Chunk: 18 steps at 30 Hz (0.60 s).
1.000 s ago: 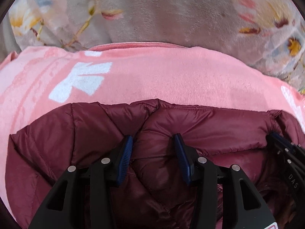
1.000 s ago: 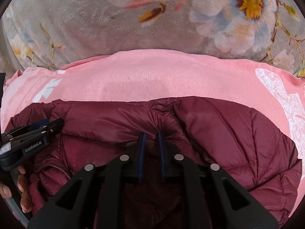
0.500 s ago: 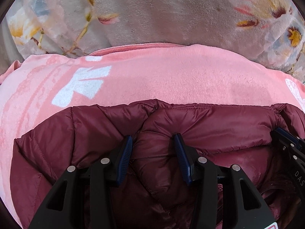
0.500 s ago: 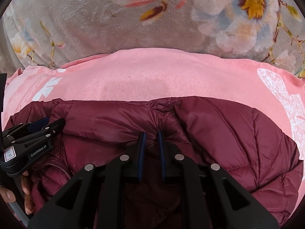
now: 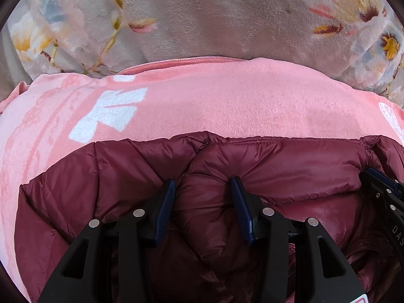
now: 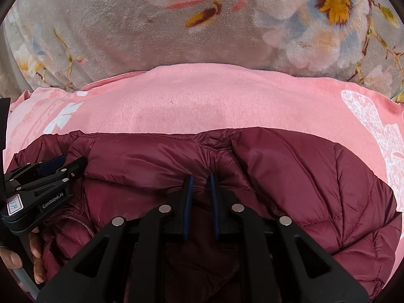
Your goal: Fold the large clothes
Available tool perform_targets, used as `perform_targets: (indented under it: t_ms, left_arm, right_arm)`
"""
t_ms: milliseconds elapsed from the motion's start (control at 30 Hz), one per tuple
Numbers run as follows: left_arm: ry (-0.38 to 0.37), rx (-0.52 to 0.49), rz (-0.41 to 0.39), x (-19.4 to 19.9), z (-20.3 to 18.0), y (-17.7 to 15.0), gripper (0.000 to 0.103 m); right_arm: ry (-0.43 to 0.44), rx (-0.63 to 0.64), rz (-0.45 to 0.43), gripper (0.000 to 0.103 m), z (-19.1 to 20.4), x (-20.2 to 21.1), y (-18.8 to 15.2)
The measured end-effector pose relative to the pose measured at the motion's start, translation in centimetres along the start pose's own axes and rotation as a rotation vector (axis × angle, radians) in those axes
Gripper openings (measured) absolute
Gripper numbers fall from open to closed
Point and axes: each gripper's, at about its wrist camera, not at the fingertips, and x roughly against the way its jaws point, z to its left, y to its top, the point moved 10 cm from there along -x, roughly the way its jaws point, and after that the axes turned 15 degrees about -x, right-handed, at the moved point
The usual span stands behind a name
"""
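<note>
A maroon quilted puffer jacket [image 5: 277, 161] lies bunched on a pink blanket [image 5: 202, 101]; it also shows in the right wrist view [image 6: 303, 171]. My left gripper [image 5: 203, 189] clamps a thick fold of the jacket near its top edge, the jaws held apart by the padding. My right gripper [image 6: 200, 184] is shut on a thinner fold of the jacket, jaws almost together. The left gripper shows at the left of the right wrist view [image 6: 60, 166], and the right gripper at the right edge of the left wrist view [image 5: 381, 179].
The pink blanket [image 6: 202, 96] with white prints lies over a grey floral plush blanket [image 6: 126, 25], which also fills the top of the left wrist view [image 5: 214, 12]. A hand [image 6: 15, 255] holds the left gripper's handle.
Both grippers have drawn back slightly with the jacket; its top edge sits lower against the pink blanket. Both grips are unchanged.
</note>
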Motion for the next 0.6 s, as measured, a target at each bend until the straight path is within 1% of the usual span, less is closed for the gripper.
perform_targets:
  t_ms: [200,300,400,467,500,533,567,600]
  left_arm:
    - [-0.001,0.000,-0.002,0.0,0.0,0.1,0.047]
    - [-0.002,0.006,-0.005,-0.2,0.2,0.3,0.051]
    - [-0.009,0.025,-0.010,-0.2,0.6,0.3,0.054]
    - [-0.001,0.035,-0.007,0.0,0.8,0.1,0.057]
    - [0.012,0.036,0.006,0.6,0.9,-0.3,0.058]
    - [0.028,0.031,0.017,1.7,1.1,-1.0,0.058]
    - [0.026,0.031,0.018,2.9,1.0,-1.7,0.057]
    - [0.008,0.031,0.011,4.5,1.0,-2.6,0.057]
  right_arm:
    - [0.004,-0.003,0.001,0.012,0.0,0.0,0.0]
    - [0.038,-0.036,0.017,0.012,-0.1,-0.2,0.0]
    - [0.095,-0.089,0.032,0.012,-0.4,-0.3,0.1]
    - [0.106,-0.100,0.031,0.012,-0.5,0.1,0.1]
    - [0.089,-0.097,0.027,0.012,-0.8,0.9,-0.2]
    - [0.054,-0.085,0.027,0.012,-1.3,2.3,-0.7]
    - [0.038,-0.079,0.024,0.013,-1.7,3.8,-1.2]
    - [0.040,-0.066,0.014,0.013,-2.3,6.1,-1.8]
